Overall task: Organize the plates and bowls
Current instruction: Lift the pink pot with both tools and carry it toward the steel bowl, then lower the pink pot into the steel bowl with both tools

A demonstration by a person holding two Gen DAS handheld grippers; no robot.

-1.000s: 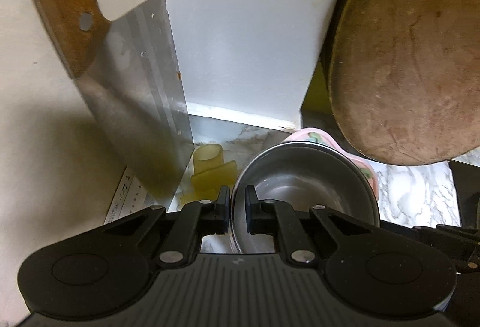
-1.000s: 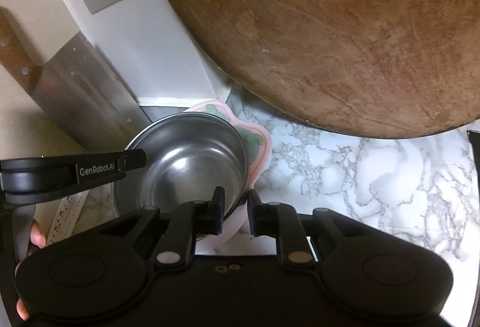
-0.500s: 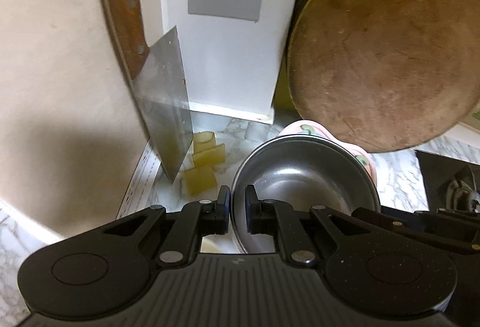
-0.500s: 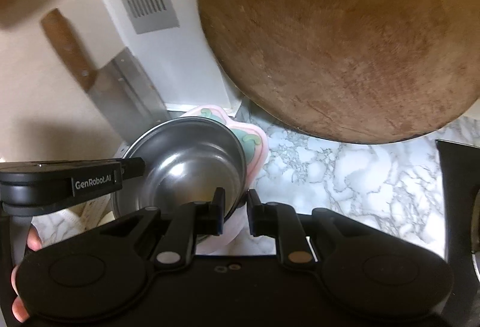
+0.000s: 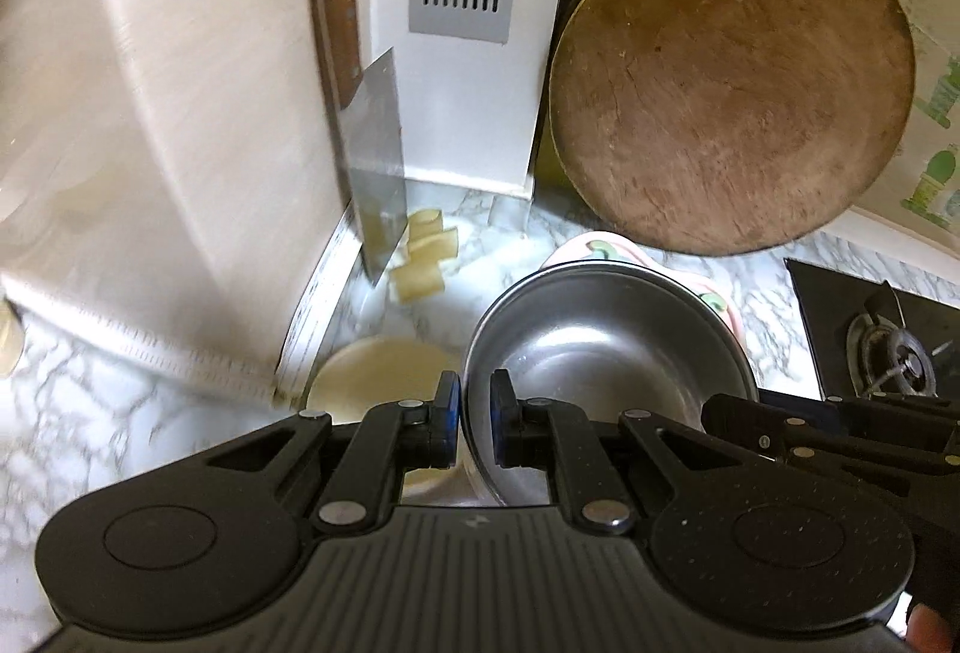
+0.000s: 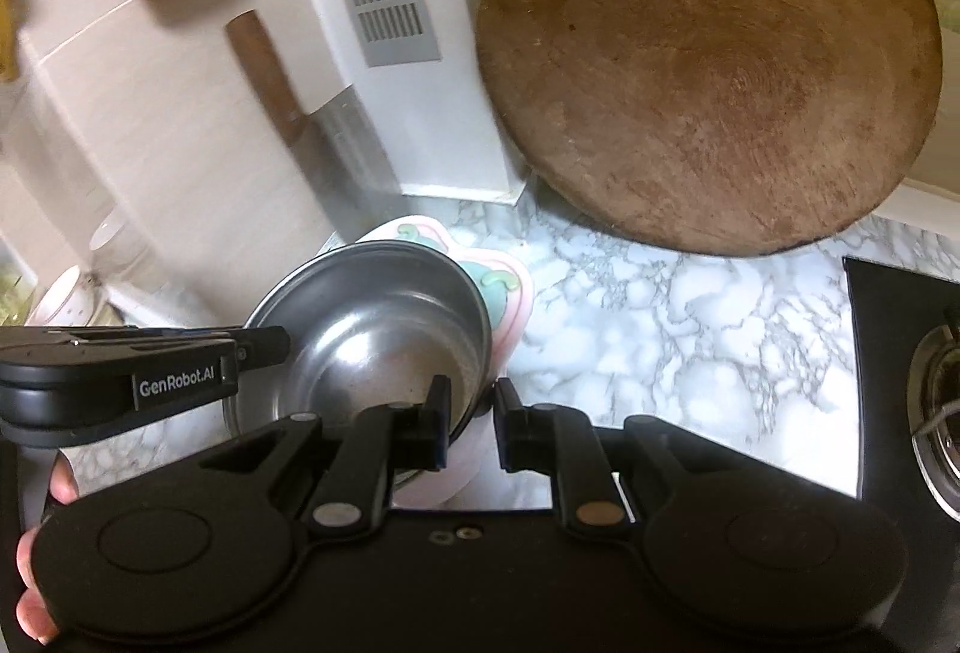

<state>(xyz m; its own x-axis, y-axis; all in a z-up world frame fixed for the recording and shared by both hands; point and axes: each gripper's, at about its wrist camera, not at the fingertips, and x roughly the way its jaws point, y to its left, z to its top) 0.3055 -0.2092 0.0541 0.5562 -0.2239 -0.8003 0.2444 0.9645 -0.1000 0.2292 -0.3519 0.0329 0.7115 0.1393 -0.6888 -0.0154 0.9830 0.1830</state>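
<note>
A: What is furthest left of the steel bowl?
B: A cleaver (image 5: 366, 125) with a wooden handle stands upright against the wall tiles, its blade tip on the marble worktop (image 6: 660, 329). Some pale yellow pieces (image 5: 423, 257) lie just right of the blade, beyond the bowl.

A: And the bowl itself?
B: The steel bowl (image 5: 606, 347) sits inside a pink plate (image 6: 510, 293) with green shapes. The left gripper (image 5: 476, 413) has its jaws nearly together, pinching the bowl's near left rim. The right gripper (image 6: 471, 416) has narrow jaws clamped over the near right edge, bowl rim and plate together.

A: What is right of the bowl?
B: A round wooden chopping board (image 6: 708, 71) leans against the wall behind it. Furthest right is a black stove (image 5: 882, 341).
</note>
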